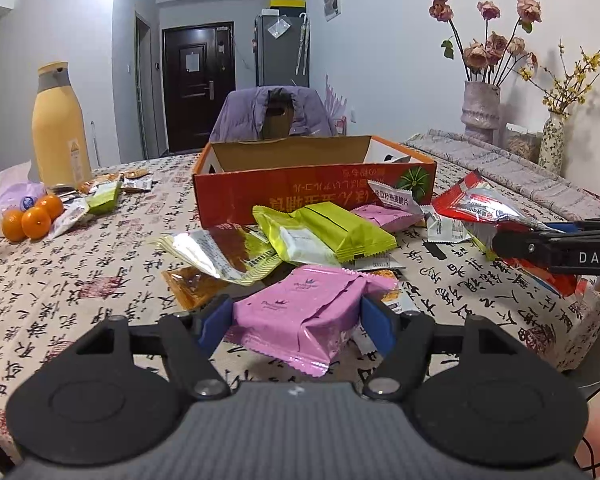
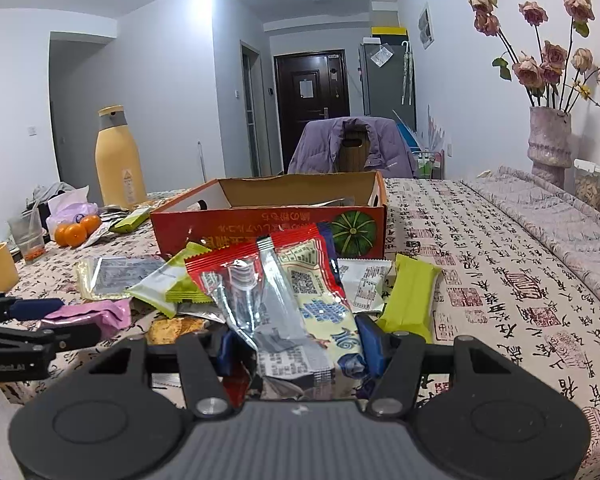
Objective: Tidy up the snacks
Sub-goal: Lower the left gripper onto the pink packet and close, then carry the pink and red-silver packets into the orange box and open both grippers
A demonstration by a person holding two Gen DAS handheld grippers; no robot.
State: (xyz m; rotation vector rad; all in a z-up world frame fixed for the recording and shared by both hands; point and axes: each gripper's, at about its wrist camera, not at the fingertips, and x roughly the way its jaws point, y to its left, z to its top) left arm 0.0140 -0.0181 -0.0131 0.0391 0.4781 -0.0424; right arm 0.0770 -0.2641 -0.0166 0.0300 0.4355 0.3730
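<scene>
Pink snack packet [image 1: 300,312] clamped between left gripper [image 1: 296,320] pads, just above counter [image 1: 60,292]. Red snack bag [image 2: 292,300] pinched in right gripper [image 2: 296,344]. Orange cardboard box [image 2: 268,220] behind loose packets; one silvery packet visible inside. Clear cup [image 2: 28,236] far left, orange bits at bottom.

Snack packets [image 1: 324,236] on table [image 1: 60,304] before box [image 1: 312,184] — bottle [image 1: 60,128] far left.

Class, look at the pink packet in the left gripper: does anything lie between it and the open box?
Yes. Between the pink packet and the box lies a heap of green packets and other wrappers on the table. Nothing shows above the heap, so a lifted route looks free.
</scene>
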